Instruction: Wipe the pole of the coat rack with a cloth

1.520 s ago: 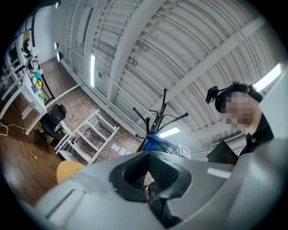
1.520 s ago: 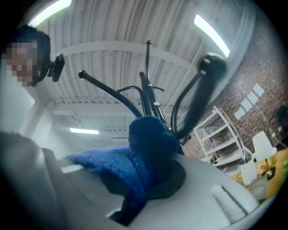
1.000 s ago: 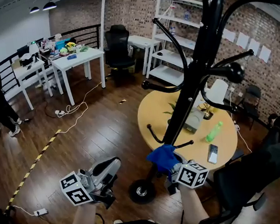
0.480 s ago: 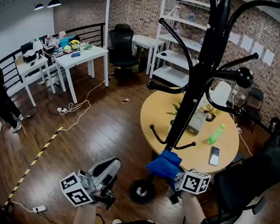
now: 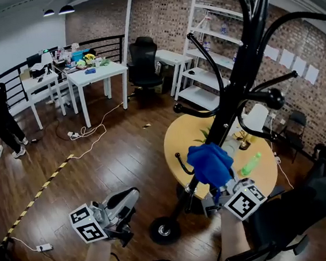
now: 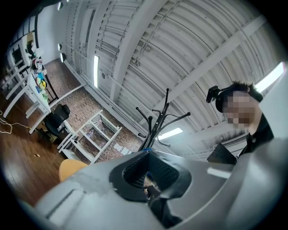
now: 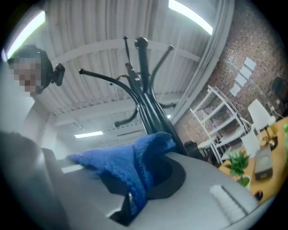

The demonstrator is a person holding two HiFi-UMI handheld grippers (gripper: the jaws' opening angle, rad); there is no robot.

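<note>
1. The right gripper point(image 5: 217, 186) pinches a blue cloth point(image 5: 210, 162) between closed jaws. The cloth lies against the coat rack point(image 5: 227, 106), low on its pole point(image 5: 239, 55), above the round base point(image 5: 163, 230).
2. The left gripper point(image 5: 128, 198) hangs well apart at the left, jaws together and empty.

Our right tongs point(image 7: 135, 200) clamp a blue cloth point(image 7: 128, 164), its folds bunched just in front of the black coat rack pole point(image 7: 150, 110). White shelving point(image 7: 220, 121) stands against the brick wall point(image 7: 234, 63) at our right.
</note>
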